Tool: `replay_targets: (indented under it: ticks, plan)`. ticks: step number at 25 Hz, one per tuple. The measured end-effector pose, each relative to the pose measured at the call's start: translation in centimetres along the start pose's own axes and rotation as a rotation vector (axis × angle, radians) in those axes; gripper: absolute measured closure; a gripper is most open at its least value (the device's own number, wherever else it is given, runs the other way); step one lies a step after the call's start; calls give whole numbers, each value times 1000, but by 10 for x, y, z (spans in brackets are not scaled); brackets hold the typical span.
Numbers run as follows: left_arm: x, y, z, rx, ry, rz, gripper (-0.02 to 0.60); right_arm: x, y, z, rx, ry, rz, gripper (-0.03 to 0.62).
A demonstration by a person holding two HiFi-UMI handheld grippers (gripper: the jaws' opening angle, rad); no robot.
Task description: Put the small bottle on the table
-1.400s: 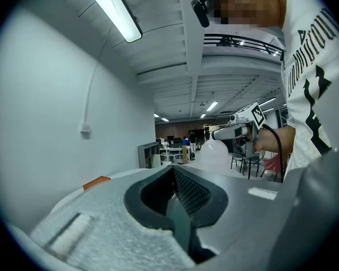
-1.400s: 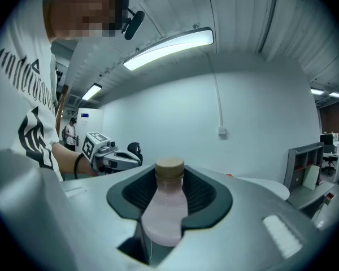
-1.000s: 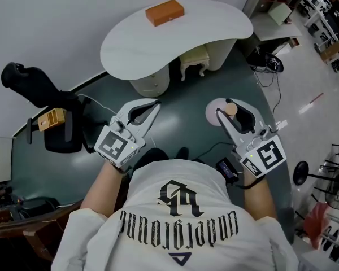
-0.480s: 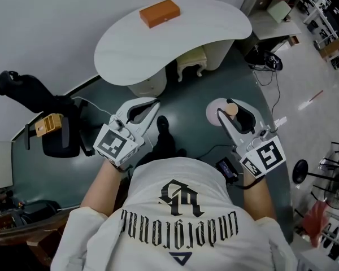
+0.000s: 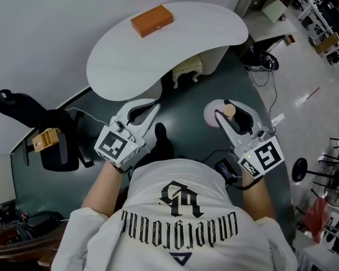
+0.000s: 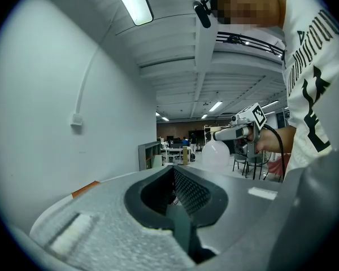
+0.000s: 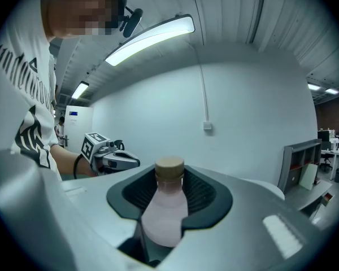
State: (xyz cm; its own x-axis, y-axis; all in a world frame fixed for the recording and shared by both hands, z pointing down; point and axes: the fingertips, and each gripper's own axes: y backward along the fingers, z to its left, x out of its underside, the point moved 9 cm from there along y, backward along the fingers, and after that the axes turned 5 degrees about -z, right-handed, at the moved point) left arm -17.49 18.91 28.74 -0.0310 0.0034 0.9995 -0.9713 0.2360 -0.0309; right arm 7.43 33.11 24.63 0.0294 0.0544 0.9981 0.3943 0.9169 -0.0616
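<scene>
The small bottle (image 7: 165,213), pale pink with a tan cap, stands upright between the jaws of my right gripper (image 7: 170,171), which is shut on its body. In the head view that gripper (image 5: 229,110) holds the bottle (image 5: 212,114) over the dark green floor, short of the white curved table (image 5: 203,33). My left gripper (image 5: 156,103) hovers level with it to the left, jaws together and nothing in them; its own view shows the jaws (image 6: 172,167) closed on nothing. The bottle (image 6: 214,154) also shows in that view.
An orange-brown block (image 5: 152,20) lies on the table's far left part. A small cream stool (image 5: 186,69) stands under the table beside its pedestal. A black stand (image 5: 22,103) and a wooden box (image 5: 45,139) sit to the left. Cables (image 5: 260,58) run across the floor at right.
The table and floor have slid left and slightly down in the head view as the person moves. Both grippers keep their pose, and the bottle stays in the right one.
</scene>
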Motion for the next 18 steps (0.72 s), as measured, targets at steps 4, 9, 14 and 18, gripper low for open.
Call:
replay_targets:
  ticks: [4, 9, 14, 18]
  plan:
    - [2, -15, 39, 9, -2, -5, 574, 0, -33, -19, 11, 1, -5, 456]
    - [3, -29, 91, 21, -10, -6, 574, -1, -81, -42, 23, 1, 2, 456]
    - [1, -40, 145, 29, -12, -2, 574, -6, -134, -59, 30, -2, -1, 456]
    - [6, -41, 184, 32, -4, 13, 574, -6, -176, -67, 31, -4, -3, 456]
